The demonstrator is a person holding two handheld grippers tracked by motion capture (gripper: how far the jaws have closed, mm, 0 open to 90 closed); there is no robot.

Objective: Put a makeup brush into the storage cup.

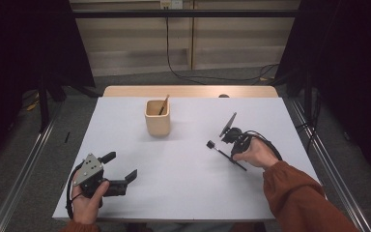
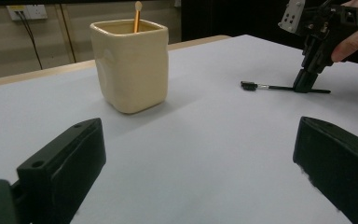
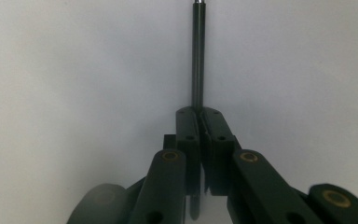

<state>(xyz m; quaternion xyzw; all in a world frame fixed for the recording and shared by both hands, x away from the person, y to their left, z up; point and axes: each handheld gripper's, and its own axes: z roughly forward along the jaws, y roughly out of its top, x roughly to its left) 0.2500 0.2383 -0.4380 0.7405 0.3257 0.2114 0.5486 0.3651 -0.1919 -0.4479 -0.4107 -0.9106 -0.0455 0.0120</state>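
Observation:
A thin black brush lies on the white table, right of centre, with its small dark head pointing left. My right gripper points down at it and is shut on its handle, which runs straight out from between the closed jaws. The left gripper view shows the same brush under that gripper. A cream cup stands mid-table toward the back, with a wooden stick leaning in it. My left gripper rests open near the front left, holding nothing and facing the cup.
A wooden strip runs along the table's far edge, with a small dark object on it. Cables trail over the floor behind. Metal rails flank the table on both sides.

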